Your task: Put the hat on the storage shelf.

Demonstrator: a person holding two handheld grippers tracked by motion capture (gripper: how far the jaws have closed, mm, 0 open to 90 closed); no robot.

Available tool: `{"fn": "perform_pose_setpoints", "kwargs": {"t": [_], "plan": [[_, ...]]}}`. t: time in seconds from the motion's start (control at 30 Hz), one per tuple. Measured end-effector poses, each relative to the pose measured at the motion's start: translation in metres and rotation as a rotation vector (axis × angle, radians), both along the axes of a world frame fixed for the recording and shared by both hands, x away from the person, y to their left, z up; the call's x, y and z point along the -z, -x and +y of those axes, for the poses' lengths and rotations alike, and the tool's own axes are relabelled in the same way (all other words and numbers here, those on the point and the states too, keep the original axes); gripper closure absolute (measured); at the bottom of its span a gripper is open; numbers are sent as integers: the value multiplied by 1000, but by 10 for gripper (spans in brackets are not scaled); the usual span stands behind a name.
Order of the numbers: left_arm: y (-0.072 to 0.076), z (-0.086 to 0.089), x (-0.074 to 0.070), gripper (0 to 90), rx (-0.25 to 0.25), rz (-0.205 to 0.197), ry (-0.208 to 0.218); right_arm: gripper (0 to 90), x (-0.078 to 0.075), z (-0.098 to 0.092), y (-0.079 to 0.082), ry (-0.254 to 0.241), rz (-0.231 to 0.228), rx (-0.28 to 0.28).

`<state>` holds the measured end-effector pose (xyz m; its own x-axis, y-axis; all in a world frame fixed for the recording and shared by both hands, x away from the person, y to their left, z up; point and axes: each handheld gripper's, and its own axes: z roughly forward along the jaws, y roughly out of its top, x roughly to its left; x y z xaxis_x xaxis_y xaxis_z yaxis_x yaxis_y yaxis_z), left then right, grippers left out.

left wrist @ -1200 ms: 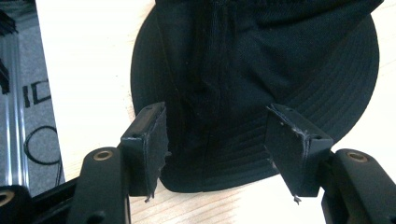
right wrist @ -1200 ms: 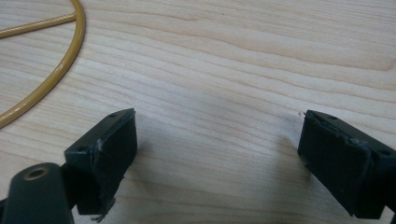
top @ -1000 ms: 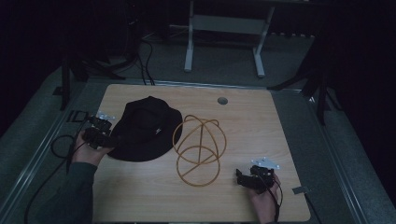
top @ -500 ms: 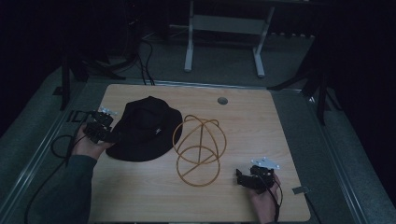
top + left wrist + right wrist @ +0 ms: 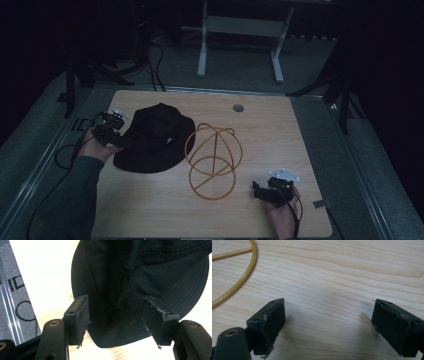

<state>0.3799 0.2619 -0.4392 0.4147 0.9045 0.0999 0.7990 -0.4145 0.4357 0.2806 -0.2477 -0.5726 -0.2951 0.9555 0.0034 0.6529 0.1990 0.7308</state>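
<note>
Wooden surface (image 5: pixel 150 210): left gripper (image 5: pixel 116 315) has advanced, jaws wide astride black hat (image 5: pixel 150 137) brim; right gripper (image 5: pixel 329 322) idle, wide.

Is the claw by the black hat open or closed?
Open. The left hand-held gripper has its two jaws spread wide, one on each side of the black hat's brim, with a clear gap between them.

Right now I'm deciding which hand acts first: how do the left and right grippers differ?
The left gripper has its open jaws astride the black hat's brim; the right gripper is open over bare table, beside the yellow wire stand. Both are open, holding nothing.
</note>
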Motion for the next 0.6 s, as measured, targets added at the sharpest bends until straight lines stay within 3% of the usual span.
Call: {"fn": "perform_pose_setpoints", "kwargs": {"t": [0.37, 0.6], "plan": [[-13, 2, -8, 407, 6, 20, 24, 116, 0, 0, 0, 0, 0, 0], [-20, 1, -9, 405, 17, 48, 13, 116, 0, 0, 0, 0, 1, 0]]}}
